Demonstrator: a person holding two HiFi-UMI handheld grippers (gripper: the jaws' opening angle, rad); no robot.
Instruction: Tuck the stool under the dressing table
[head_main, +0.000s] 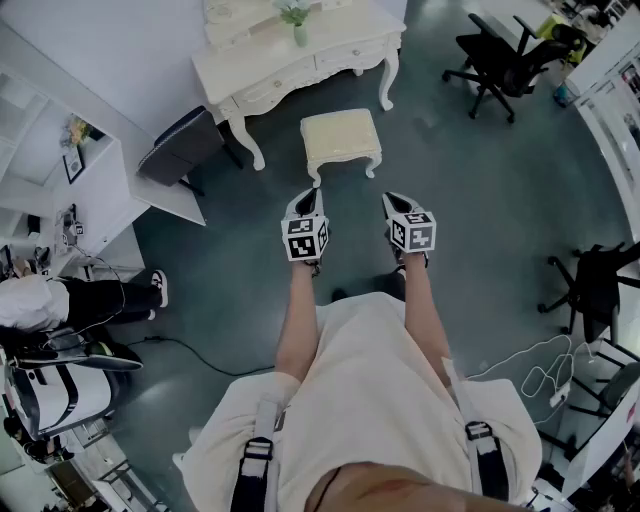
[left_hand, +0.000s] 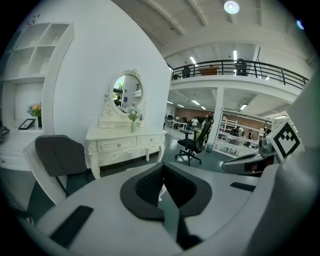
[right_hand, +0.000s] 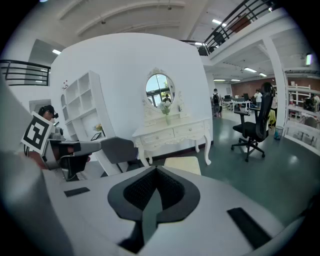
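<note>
Left gripper (head_main: 311, 197) and right gripper (head_main: 393, 200) are held side by side above the floor (head_main: 470, 170), each with its jaws pressed together on nothing. Just ahead of them, apart from both, the cream cushioned stool (head_main: 341, 138) stands on the floor in front of the white desk (head_main: 260, 62), out in the open and not under it. A small vase of greenery (head_main: 298, 28) sits on the desk. A grey chair (head_main: 185, 142) stands just left of the desk.
</note>
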